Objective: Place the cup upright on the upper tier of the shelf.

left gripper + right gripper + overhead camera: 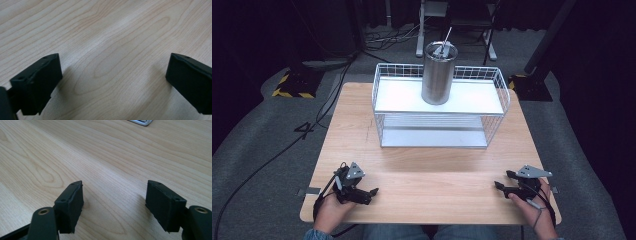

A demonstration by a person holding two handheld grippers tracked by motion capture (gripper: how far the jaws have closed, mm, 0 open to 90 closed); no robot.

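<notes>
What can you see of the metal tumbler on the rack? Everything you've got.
The metal tumbler is a tall, brushed steel-looking cylinder, standing upright on the white top shelf of the wire rack, toward its back centre. Its top carries a lid with a thin straw leaning up and to the right. Its base rests on the shelf; nothing else touches it. Both grippers sit far off at the table's near edge. Any markings are too small to tell.

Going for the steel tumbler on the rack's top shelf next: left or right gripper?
Neither clearly. The tumbler stands about mid-shelf, and the left gripper and right gripper rest open and empty at opposite near corners. It sits marginally nearer the right, so right, weakly.
</notes>
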